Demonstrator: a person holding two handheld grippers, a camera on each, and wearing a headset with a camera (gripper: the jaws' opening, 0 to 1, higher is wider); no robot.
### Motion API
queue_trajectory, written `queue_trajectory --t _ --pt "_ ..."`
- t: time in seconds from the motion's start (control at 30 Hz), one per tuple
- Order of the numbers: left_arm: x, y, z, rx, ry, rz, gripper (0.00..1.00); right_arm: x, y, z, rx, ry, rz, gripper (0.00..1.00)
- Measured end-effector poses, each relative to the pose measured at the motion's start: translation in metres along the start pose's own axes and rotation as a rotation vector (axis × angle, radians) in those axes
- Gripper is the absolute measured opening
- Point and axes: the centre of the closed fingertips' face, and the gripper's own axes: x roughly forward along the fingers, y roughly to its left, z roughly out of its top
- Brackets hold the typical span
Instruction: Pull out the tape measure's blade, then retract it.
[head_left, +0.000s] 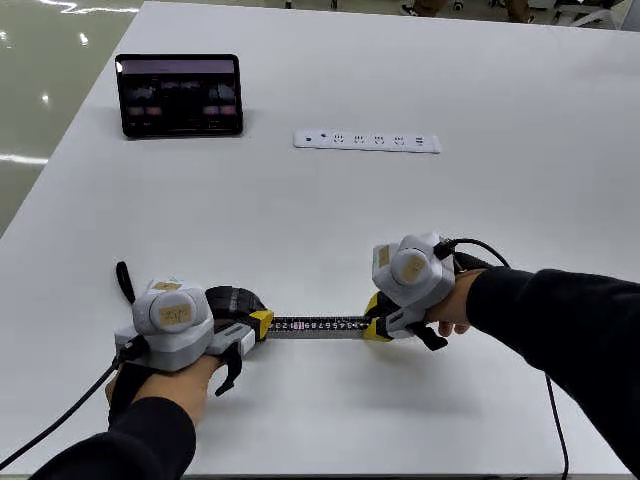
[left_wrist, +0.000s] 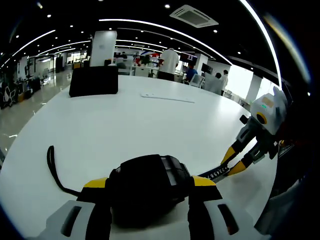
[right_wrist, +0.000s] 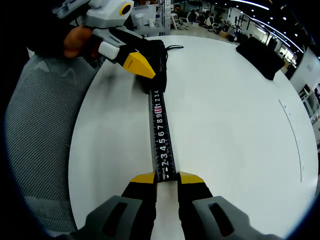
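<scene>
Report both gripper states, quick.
Left gripper: shut on the tape measure's case.
Right gripper: shut on the end of the blade.

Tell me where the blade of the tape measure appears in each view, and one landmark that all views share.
Head view: blade at lower centre, horizontal, between the black case and the right gripper.
Left gripper view: lower right, slanting from the case to the right gripper.
Right gripper view: centre, running up from the jaws.
Shared landmark: the dark tablet, high in every view.
</scene>
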Motion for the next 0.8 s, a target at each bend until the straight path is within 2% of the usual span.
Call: queue_trajectory --t 0.33,0.8 --pt "0.000 0.000 0.000 -0.003 0.000 -0.001 0.58 0.004 0.000 0.010 0.010 -0.021 0.000 0.11" --pt "0.001 0.000 0.001 -0.006 0.001 -0.002 0.58 0.007 0.000 0.016 0.023 -0.021 0.010 0.10"
